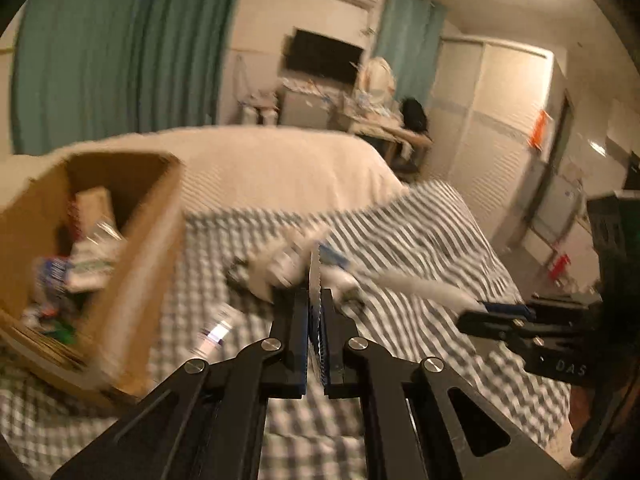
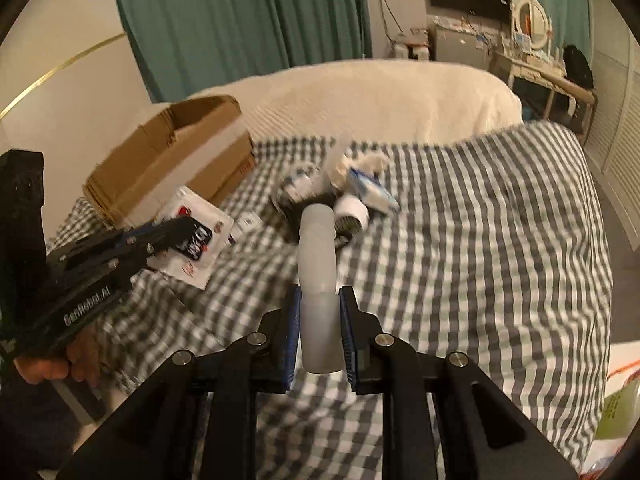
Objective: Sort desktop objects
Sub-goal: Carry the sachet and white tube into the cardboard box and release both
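Bedroom w/ green curtains; work surface is a bed under a gray-checked blanket (image 2: 460, 240), cream cover beyond it.

Cardboard box (image 1: 132, 248) sits at the blanket's left edge, open top, already holding cartons & packets. Small pile of leftover items (image 2: 340, 192) lies mid-blanket toward the far edge: white cap-like piece, blue/white pouch, dark round thing. Blur hides detail.

Left gripper (image 1: 316, 304): jaws pressed together on a thin flat packet (image 2: 192, 236) (edge-on in its own view; the right view shows a printed white card/pouch). Held near the box's right side.

Right gripper (image 2: 318, 308): jaws narrow, clamped on a frosted white tube-shaped bottle (image 2: 318, 256) that sticks out forward beyond the pads.

Risks, as I judge them:
- Bottle gripped at one end only, so most of its length overhangs. A quick swing could lever it out or twist it in the pads.
- Packet is thin & floppy; may slide from the pads or catch on the box wall when dropped in.
- Both tools close together near the box, so a clash is possible if both head in at once.
- Soft bedding: a nudge to the box could tip it.
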The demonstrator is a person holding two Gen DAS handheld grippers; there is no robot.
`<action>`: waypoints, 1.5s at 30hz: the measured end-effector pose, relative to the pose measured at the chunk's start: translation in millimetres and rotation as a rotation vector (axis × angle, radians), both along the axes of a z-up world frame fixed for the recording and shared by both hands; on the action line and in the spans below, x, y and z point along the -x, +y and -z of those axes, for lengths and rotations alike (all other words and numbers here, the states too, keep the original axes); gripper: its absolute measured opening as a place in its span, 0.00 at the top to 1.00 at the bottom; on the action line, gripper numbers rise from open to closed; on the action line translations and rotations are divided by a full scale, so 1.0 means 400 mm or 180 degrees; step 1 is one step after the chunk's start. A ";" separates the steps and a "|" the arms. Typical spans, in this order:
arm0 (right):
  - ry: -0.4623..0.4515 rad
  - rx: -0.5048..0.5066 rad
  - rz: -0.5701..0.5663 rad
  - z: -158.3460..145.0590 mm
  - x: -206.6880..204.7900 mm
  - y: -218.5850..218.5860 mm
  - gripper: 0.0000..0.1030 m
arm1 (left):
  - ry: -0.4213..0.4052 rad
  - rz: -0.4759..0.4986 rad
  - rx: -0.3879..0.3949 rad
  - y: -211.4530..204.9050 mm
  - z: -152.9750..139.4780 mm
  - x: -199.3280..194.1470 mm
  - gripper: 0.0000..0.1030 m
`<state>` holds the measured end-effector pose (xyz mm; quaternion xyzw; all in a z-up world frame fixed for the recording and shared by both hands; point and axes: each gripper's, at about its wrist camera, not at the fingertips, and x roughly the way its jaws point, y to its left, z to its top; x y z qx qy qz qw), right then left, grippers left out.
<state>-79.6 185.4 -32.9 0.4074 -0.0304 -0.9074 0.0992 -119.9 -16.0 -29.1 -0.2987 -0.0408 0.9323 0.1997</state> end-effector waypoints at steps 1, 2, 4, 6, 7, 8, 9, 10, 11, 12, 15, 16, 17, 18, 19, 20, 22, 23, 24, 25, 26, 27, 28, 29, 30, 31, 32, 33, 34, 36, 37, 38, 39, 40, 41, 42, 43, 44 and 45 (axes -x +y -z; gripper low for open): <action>0.0032 -0.0001 -0.0044 -0.020 0.011 -0.012 0.83 | 0.0043 -0.0054 -0.0016 -0.018 -0.016 0.005 0.95; 0.0061 -0.0005 -0.0078 -0.034 0.016 -0.021 0.83 | 0.0103 -0.0122 -0.0029 -0.042 -0.036 0.011 0.95; 0.0142 -0.0031 -0.0178 -0.069 0.041 -0.053 0.83 | 0.0208 -0.0292 -0.0032 -0.093 -0.077 0.027 0.95; 0.0248 -0.0060 -0.0290 -0.102 0.066 -0.088 0.83 | 0.0280 -0.0491 -0.0030 -0.149 -0.112 0.047 0.95; 0.0293 -0.0071 -0.0387 -0.123 0.086 -0.117 0.83 | 0.0309 -0.0588 -0.0028 -0.183 -0.131 0.062 0.95; 0.0332 -0.0060 -0.0445 -0.135 0.101 -0.136 0.83 | 0.0339 -0.0658 -0.0022 -0.205 -0.142 0.070 0.95; 0.0360 -0.0044 -0.0490 -0.144 0.114 -0.153 0.83 | 0.0378 -0.0754 -0.0024 -0.234 -0.155 0.081 0.95; 0.0381 -0.0023 -0.0580 -0.157 0.137 -0.181 0.83 | 0.0389 -0.0820 -0.0026 -0.263 -0.168 0.097 0.95; 0.0418 0.0010 -0.0659 -0.171 0.161 -0.211 0.83 | 0.0401 -0.0905 -0.0037 -0.293 -0.178 0.111 0.95; 0.0445 0.0042 -0.0731 -0.181 0.183 -0.239 0.83 | 0.0401 -0.0951 -0.0046 -0.310 -0.182 0.118 0.95; 0.0455 0.0197 -0.0891 -0.195 0.243 -0.311 0.83 | 0.0380 -0.1250 -0.0042 -0.378 -0.179 0.163 0.95; 0.0431 0.0295 -0.0945 -0.195 0.270 -0.339 0.83 | 0.0372 -0.1335 -0.0014 -0.395 -0.168 0.171 0.95; 0.0402 0.0396 -0.0980 -0.192 0.289 -0.361 0.83 | 0.0349 -0.1381 -0.0002 -0.412 -0.150 0.179 0.95; 0.0365 0.0490 -0.1014 -0.187 0.310 -0.381 0.82 | 0.0320 -0.1396 -0.0021 -0.431 -0.126 0.189 0.95; 0.0325 0.0559 -0.1048 -0.178 0.334 -0.408 0.82 | 0.0260 -0.1386 -0.0047 -0.450 -0.100 0.200 0.95; 0.0297 0.0573 -0.1059 -0.166 0.355 -0.433 0.82 | 0.0197 -0.1386 -0.0053 -0.463 -0.076 0.209 0.95; 0.0228 0.0556 -0.1060 -0.138 0.401 -0.481 0.82 | 0.0086 -0.1421 0.0007 -0.486 -0.025 0.225 0.95; 0.0198 0.0562 -0.1058 -0.128 0.415 -0.493 0.82 | 0.0038 -0.1418 0.0038 -0.493 -0.004 0.231 0.95; 0.0151 0.0575 -0.1060 -0.115 0.436 -0.510 0.82 | -0.0001 -0.1396 0.0032 -0.497 0.012 0.235 0.95; 0.0108 0.0576 -0.1048 -0.099 0.461 -0.532 0.82 | -0.0037 -0.1359 0.0018 -0.501 0.024 0.237 0.95; 0.0088 0.0558 -0.1039 -0.091 0.473 -0.541 0.82 | -0.0053 -0.1334 0.0006 -0.505 0.033 0.241 0.95; 0.0069 0.0522 -0.1025 -0.080 0.482 -0.549 0.82 | -0.0051 -0.1321 -0.0001 -0.508 0.038 0.242 0.95; 0.0058 0.0487 -0.0997 -0.069 0.495 -0.561 0.81 | -0.0061 -0.1281 -0.0015 -0.511 0.045 0.244 0.95; 0.0054 0.0466 -0.0979 -0.061 0.502 -0.567 0.80 | -0.0074 -0.1251 -0.0033 -0.512 0.048 0.243 0.94; 0.0061 0.0445 -0.0950 -0.054 0.509 -0.571 0.78 | -0.0095 -0.1238 -0.0070 -0.518 0.055 0.245 0.93; 0.0078 0.0436 -0.0912 -0.051 0.510 -0.572 0.76 | -0.0121 -0.1266 -0.0086 -0.521 0.058 0.243 0.89; 0.0083 0.0450 -0.0902 -0.050 0.510 -0.572 0.72 | -0.0180 -0.1320 -0.0067 -0.528 0.067 0.246 0.76; 0.0099 0.0463 -0.0892 -0.052 0.511 -0.572 0.62 | -0.0214 -0.1371 -0.0041 -0.534 0.073 0.249 0.64; 0.0152 0.0451 -0.0847 -0.059 0.503 -0.560 0.54 | -0.0239 -0.1455 -0.0006 -0.537 0.077 0.252 0.39; 0.0218 0.0388 -0.0785 -0.076 0.496 -0.548 0.52 | -0.0160 -0.1531 0.0009 -0.534 0.073 0.241 0.28; 0.0265 0.0353 -0.0746 -0.088 0.482 -0.529 0.52 | -0.0135 -0.1554 0.0014 -0.531 0.070 0.234 0.19; 0.0309 0.0332 -0.0704 -0.100 0.470 -0.510 0.52 | -0.0114 -0.1576 0.0016 -0.528 0.067 0.229 0.10; 0.0356 0.0305 -0.0657 -0.112 0.456 -0.487 0.52 | -0.0080 -0.1596 0.0005 -0.525 0.063 0.223 0.07; 0.0406 0.0268 -0.0605 -0.124 0.436 -0.459 0.51 | -0.0038 -0.1615 -0.0014 -0.520 0.060 0.214 0.06; 0.0469 0.0212 -0.0528 -0.137 0.406 -0.421 0.51 | -0.0030 -0.1617 -0.0017 -0.516 0.057 0.208 0.06; 0.0500 0.0169 -0.0471 -0.145 0.394 -0.396 0.50 | -0.0039 -0.1609 -0.0009 -0.510 0.053 0.204 0.06; 0.0531 0.0080 -0.0369 -0.152 0.361 -0.351 0.50 | -0.0049 -0.1602 0.0010 -0.502 0.051 0.202 0.06; 0.0545 0.0026 -0.0322 -0.157 0.339 -0.327 0.50 | -0.0044 -0.1604 0.0031 -0.493 0.047 0.196 0.06; 0.0572 -0.0067 -0.0235 -0.157 0.303 -0.283 0.50 | -0.0034 -0.1599 0.0062 -0.481 0.041 0.189 0.06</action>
